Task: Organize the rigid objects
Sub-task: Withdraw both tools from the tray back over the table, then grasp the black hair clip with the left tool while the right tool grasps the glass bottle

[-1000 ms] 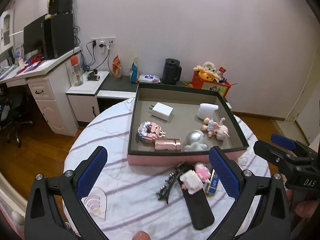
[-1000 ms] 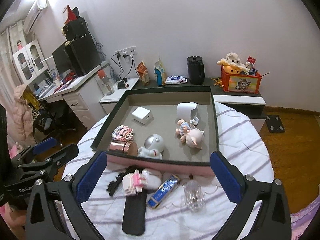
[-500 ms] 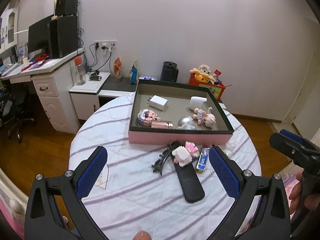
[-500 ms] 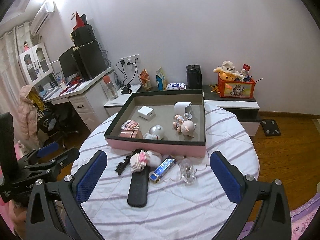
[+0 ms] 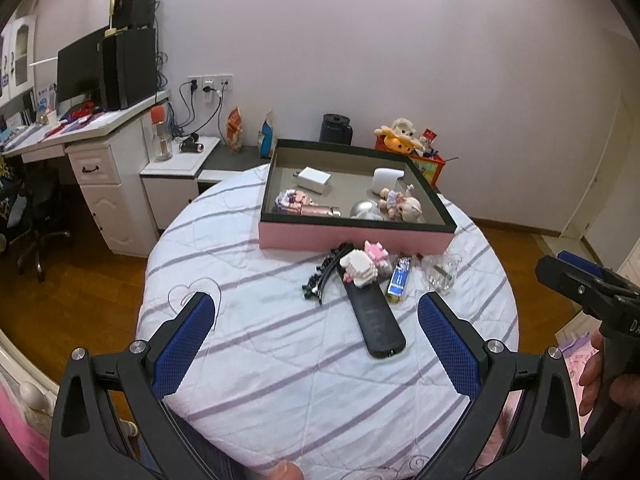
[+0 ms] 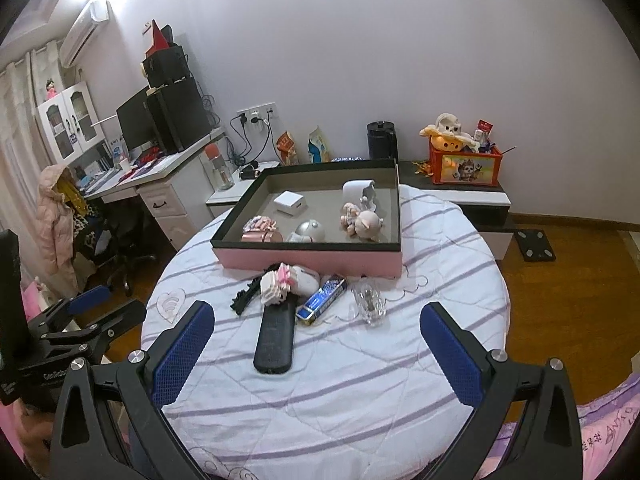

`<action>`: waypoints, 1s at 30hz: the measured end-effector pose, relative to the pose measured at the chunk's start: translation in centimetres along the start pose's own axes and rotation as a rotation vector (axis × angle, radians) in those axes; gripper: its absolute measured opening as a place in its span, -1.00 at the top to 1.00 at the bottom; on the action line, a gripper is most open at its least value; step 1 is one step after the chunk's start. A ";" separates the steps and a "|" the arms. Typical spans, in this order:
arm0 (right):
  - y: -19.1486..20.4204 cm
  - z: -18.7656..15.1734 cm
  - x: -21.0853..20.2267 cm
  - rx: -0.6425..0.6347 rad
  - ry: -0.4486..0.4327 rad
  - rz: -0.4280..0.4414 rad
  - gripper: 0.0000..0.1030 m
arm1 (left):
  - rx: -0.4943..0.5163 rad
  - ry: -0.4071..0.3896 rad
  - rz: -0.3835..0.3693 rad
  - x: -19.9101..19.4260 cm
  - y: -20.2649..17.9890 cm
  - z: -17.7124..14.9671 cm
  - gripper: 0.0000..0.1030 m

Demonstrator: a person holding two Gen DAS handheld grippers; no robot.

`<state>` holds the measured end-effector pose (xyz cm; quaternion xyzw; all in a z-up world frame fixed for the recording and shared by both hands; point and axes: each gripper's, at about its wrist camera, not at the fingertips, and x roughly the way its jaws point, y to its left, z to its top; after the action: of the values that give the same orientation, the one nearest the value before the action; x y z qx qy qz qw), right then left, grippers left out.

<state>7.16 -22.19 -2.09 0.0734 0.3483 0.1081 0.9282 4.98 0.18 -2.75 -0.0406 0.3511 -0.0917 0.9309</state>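
Note:
A pink box (image 5: 352, 238) (image 6: 308, 258) with a dark rim stands at the far side of the round table. It holds a white charger (image 5: 315, 178), a block toy, a pink tube, a silver ball and a doll. In front of it lie a black remote (image 5: 374, 320) (image 6: 276, 334), a black hair clip (image 5: 320, 278), a pink-white block figure (image 5: 362, 266) (image 6: 278, 286), a blue pack (image 5: 398, 280) (image 6: 322, 300) and a clear plastic item (image 6: 370, 300). My left gripper (image 5: 316, 344) and right gripper (image 6: 316, 344) are both open and empty, held back over the near table edge.
The table wears a white striped cloth (image 5: 280, 344). A white desk with a monitor (image 5: 76, 76) stands at the left. A low cabinet with a black kettle (image 6: 382, 140) and a red toy crate (image 6: 464, 164) stands behind the table. Wood floor surrounds it.
Both grippers have drawn back from the box and the table, so the objects look smaller and farther away. Nothing on the table has moved.

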 end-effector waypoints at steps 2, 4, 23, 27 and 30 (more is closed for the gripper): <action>-0.1 -0.3 -0.1 0.002 0.002 0.001 -1.00 | 0.004 0.002 0.003 -0.2 -0.2 -0.3 -0.99; 0.0 -0.3 -0.1 0.001 0.002 0.003 -1.00 | 0.006 0.000 0.004 -0.4 -0.3 -0.4 -0.99; -0.7 -0.6 0.8 0.014 0.028 0.006 -1.00 | 0.017 0.049 0.019 2.0 0.0 -0.5 -0.99; -1.6 -0.7 2.3 0.029 0.054 -0.003 -1.00 | 0.024 0.074 0.028 4.1 0.4 -0.5 -0.99; -2.2 -0.7 3.6 0.036 0.078 -0.014 -1.00 | 0.031 0.091 0.031 5.7 0.6 -0.5 -0.99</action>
<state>9.65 -23.36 -5.40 0.0832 0.3867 0.0981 0.9132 8.95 -0.42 -6.91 -0.0164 0.3923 -0.0844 0.9158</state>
